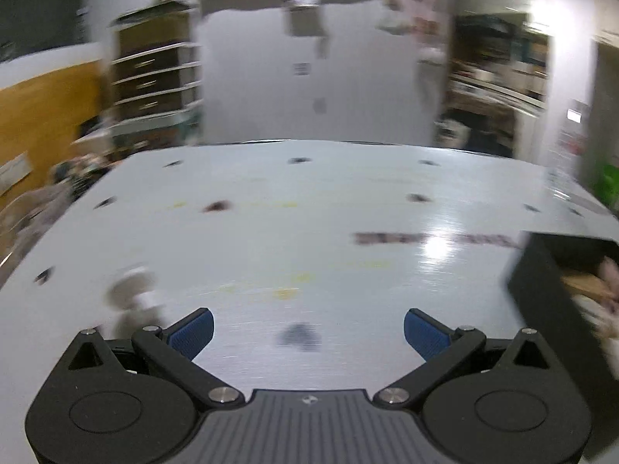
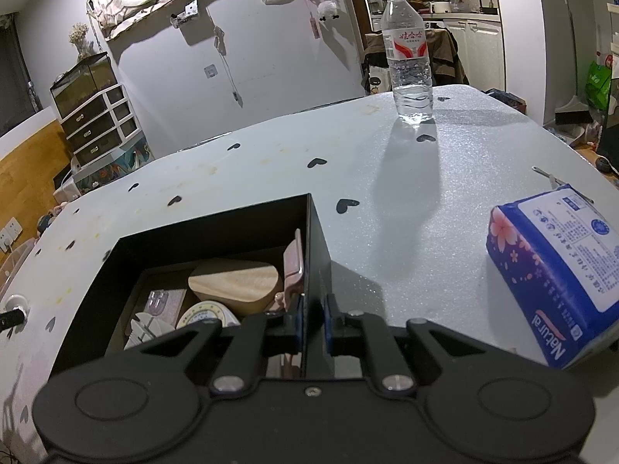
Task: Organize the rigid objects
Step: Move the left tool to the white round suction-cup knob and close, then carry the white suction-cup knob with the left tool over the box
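Observation:
A black open box (image 2: pixel 216 216) sits on the pale table and holds a wooden heart-shaped piece (image 2: pixel 236 280), a pink item (image 2: pixel 293 266), a tape roll (image 2: pixel 207 315) and other small things. My right gripper (image 2: pixel 311 323) is shut on the box's right wall, one pad inside and one outside. In the blurred left wrist view my left gripper (image 1: pixel 308 328) is open over bare table, nothing between its fingers. The box (image 1: pixel 541 286) shows at that view's right edge. A blurred white round object (image 1: pixel 131 288) lies just left of the left fingertip.
A clear water bottle (image 2: pixel 408 58) stands upright at the table's far side. A blue tissue pack (image 2: pixel 557 270) lies to the right of the box. A white round object (image 2: pixel 15 305) sits at the table's left edge. Drawers (image 2: pixel 96 123) stand by the wall.

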`<act>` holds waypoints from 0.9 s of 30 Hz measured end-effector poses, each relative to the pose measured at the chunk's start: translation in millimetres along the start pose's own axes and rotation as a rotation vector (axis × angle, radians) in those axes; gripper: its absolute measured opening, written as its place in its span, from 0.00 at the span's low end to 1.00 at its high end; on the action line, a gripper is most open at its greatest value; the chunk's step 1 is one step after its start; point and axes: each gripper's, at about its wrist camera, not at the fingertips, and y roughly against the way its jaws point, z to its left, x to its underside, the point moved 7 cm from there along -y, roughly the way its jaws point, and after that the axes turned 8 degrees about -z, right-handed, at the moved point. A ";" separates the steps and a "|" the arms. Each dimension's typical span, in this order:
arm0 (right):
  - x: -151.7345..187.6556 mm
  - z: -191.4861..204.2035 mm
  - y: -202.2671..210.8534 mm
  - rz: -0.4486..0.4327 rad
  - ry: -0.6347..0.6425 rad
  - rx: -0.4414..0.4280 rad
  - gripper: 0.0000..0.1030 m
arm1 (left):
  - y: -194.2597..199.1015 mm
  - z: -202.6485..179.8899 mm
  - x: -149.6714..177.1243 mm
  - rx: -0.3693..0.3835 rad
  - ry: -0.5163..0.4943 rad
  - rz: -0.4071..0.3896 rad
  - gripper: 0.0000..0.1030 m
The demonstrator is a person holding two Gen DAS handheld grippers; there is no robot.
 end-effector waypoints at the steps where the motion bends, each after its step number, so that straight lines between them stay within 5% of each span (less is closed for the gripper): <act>1: -0.1 0.0 0.0 0.000 0.000 0.000 0.10 | -2.1 12.1 1.4 -0.030 0.024 -0.003 1.00; 5: 0.4 -1.0 -0.6 0.001 0.002 0.003 0.10 | -13.1 58.6 4.6 -0.153 0.148 -0.035 0.94; 7: 0.7 -2.5 -1.0 0.002 0.002 0.006 0.10 | -19.6 74.1 5.7 -0.193 0.196 -0.030 0.78; 13: 1.6 -1.0 -1.4 0.005 0.003 0.015 0.10 | -45.8 96.5 10.8 -0.263 0.263 0.020 0.53; 20: 1.2 -0.7 -1.6 0.005 0.004 0.019 0.10 | -57.3 115.7 6.3 -0.306 0.322 -0.008 0.51; 23: 1.3 -0.8 -1.4 0.006 0.004 0.020 0.10 | -59.2 119.2 5.9 -0.332 0.320 -0.016 0.31; 27: 1.3 -0.7 -1.4 0.006 0.004 0.021 0.10 | -59.1 119.8 6.8 -0.315 0.317 -0.025 0.30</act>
